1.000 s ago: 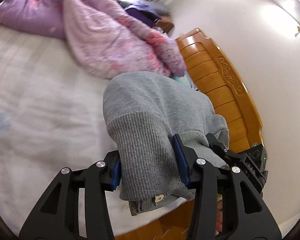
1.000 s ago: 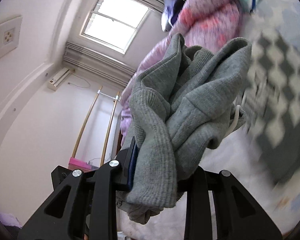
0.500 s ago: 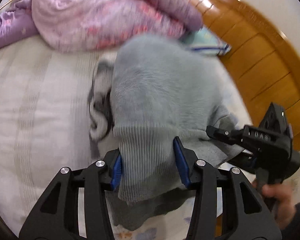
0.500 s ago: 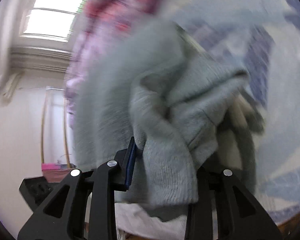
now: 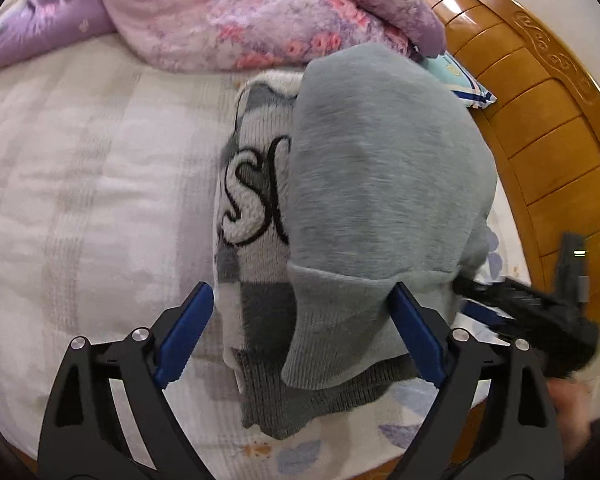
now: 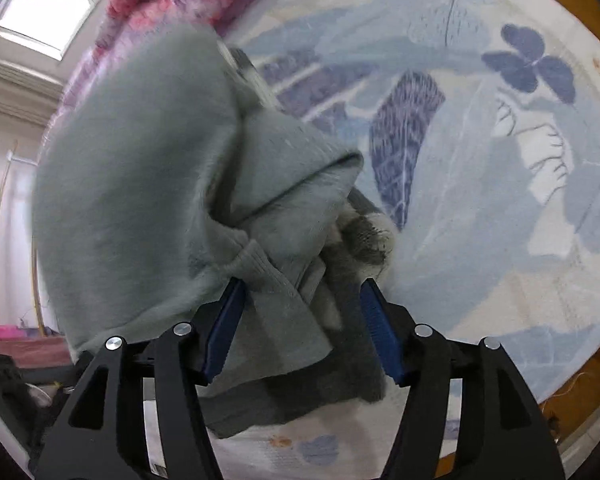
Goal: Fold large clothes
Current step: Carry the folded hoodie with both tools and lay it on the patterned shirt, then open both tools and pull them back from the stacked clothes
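Observation:
A grey sweatshirt [image 5: 380, 184] lies in a folded heap on the bed, on top of a grey-and-white checked knit garment [image 5: 256, 184] with black lettering. My left gripper [image 5: 300, 328] is open, its blue pads wide apart around the sweatshirt's ribbed hem. My right gripper [image 6: 300, 320] is open too, with the sweatshirt [image 6: 140, 184] bunched loosely between its pads. The right gripper also shows at the right in the left wrist view [image 5: 532, 312], blurred.
The white quilted bed cover [image 5: 80, 200] spreads to the left. A pink and purple floral duvet [image 5: 240, 12] is heaped at the back. A wooden headboard [image 5: 540, 120] curves along the right. A blue leaf-print sheet [image 6: 480, 160] lies right of the clothes.
Both grippers lowered the grey sweatshirt onto the checked garment on the bed and opened, letting go of it. The left jaws widened most.

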